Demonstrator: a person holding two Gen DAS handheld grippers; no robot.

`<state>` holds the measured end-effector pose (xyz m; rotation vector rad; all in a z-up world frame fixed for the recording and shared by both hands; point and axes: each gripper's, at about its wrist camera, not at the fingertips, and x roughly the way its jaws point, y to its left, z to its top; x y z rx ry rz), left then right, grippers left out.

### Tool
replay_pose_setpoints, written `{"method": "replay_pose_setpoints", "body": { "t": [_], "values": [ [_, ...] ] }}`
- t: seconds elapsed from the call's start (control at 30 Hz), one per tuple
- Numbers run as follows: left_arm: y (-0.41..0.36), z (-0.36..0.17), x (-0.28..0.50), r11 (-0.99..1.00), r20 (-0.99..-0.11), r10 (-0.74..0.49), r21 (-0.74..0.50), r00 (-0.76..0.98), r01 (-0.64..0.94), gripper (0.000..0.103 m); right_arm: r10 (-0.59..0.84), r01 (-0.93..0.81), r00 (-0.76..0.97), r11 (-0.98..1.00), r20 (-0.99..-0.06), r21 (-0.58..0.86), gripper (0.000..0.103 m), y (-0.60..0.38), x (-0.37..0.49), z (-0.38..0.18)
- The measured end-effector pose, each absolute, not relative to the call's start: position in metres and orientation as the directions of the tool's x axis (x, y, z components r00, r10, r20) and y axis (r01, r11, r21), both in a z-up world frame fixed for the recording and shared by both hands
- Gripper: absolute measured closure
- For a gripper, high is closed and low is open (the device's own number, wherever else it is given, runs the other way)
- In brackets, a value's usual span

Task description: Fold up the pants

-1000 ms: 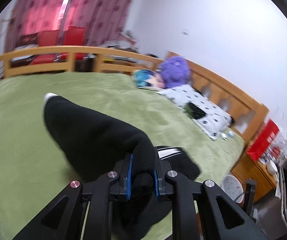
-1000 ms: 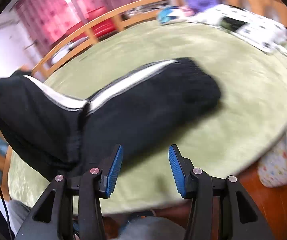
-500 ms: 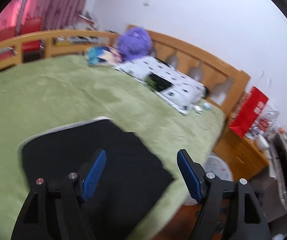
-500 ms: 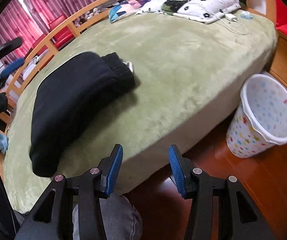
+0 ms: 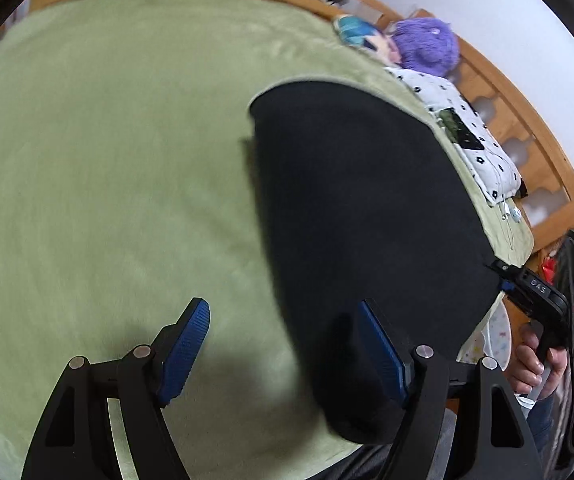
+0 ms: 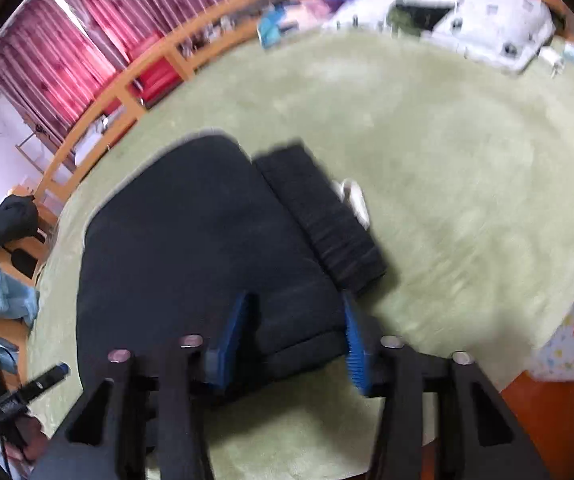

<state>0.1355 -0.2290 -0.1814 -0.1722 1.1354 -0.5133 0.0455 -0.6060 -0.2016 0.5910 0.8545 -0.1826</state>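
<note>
Pants [image 6: 191, 248] lie folded on the green bed [image 6: 467, 168], long axis running away from the edge — right gripper [image 6: 293, 336] gaping right over the near hem, left gripper [image 5: 283, 354] spread, empty, straddling their edge.

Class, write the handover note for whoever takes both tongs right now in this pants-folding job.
Left tongs: open, empty, above the bed at the near edge of the pants.
Right tongs: open, straddling the near corner of the pants, not clamped.
Pants: folded black bundle flat on the green bedspread, ribbed waistband along its right side.
Done: folding looks finished.
Left: perhaps tidy the near corner, then withdraw.
</note>
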Motion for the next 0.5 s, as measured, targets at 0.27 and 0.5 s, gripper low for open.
{"method": "replay_pose_setpoints", "body": {
  "t": [0.27, 0.5],
  "values": [
    [-0.243, -0.184, 0.128, 0.779, -0.735, -0.615, -0.509, 0.286, 0.367, 0.029, -0.035, 0.302, 0.805, 0.883, -0.592, 0.359, 0.089, -0.609, 0.009, -0.142],
    [-0.26, -0.186, 0.15, 0.783, -0.735, -0.61, -0.505, 0.294, 0.363, 0.029, -0.032, 0.345, 0.664, 0.899, -0.747, 0.269, 0.058, -0.627, 0.024, -0.191]
  ]
}}
